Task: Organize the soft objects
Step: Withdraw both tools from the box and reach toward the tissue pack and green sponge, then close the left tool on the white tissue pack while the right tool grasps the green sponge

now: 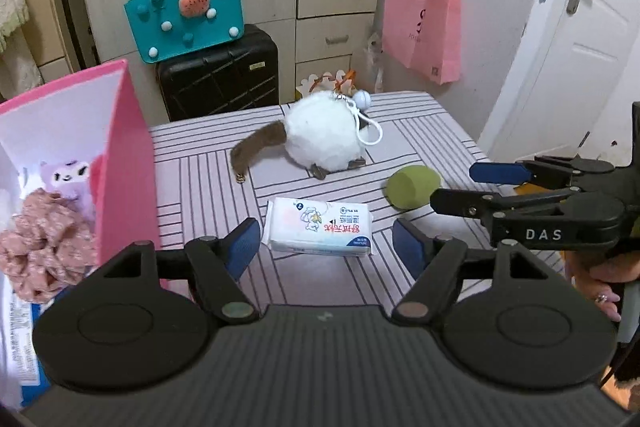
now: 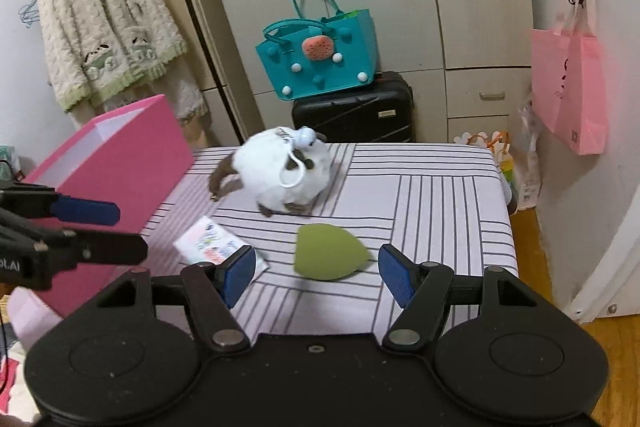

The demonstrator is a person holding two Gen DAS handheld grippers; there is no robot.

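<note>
- Striped table [image 1: 420, 131] against pale cupboards, seen from the left wrist: pink box [image 1: 120, 147] standing at the table's left edge, already holding a purple plush [image 1: 70, 179] and a crumpled pink floral cloth [image 1: 44, 247].
- Left gripper [image 1: 324, 247] wide apart and empty, hovering over the near edge with the tissue pack [image 1: 320, 227] lying flat between its blue pads, untouched.
- Probably light and squashy, with slick film wrap; best pinched across the short width, mid-length, so the pack does not fold or slide out.
- White fluffy plush [image 1: 324, 139] with brown tail and cord loop near the far edge; likely very light and compressible, body the safest hold, the cord too thin.
- Right gripper [image 1: 472, 187] reaching in from the table's right edge, just beside the green sponge [image 1: 412, 187].
- From the right wrist: right gripper [image 2: 318, 275] wide, nothing held, green sponge [image 2: 328, 255] centred ahead of its pads near the near edge, not yet touched.
- Teardrop shape clear only here; soft, springy foam by the look, best taken across the fat middle, not the tapered tip.
- Box contents hidden here, outer wall alone showing; tissue pack half covered by the left pad.
- Cream cardigan [image 2: 108, 27] on a hanger visible here, barely caught in the other view.
- Left gripper [image 2: 96, 227] entering from the left, jaws parted.
</note>
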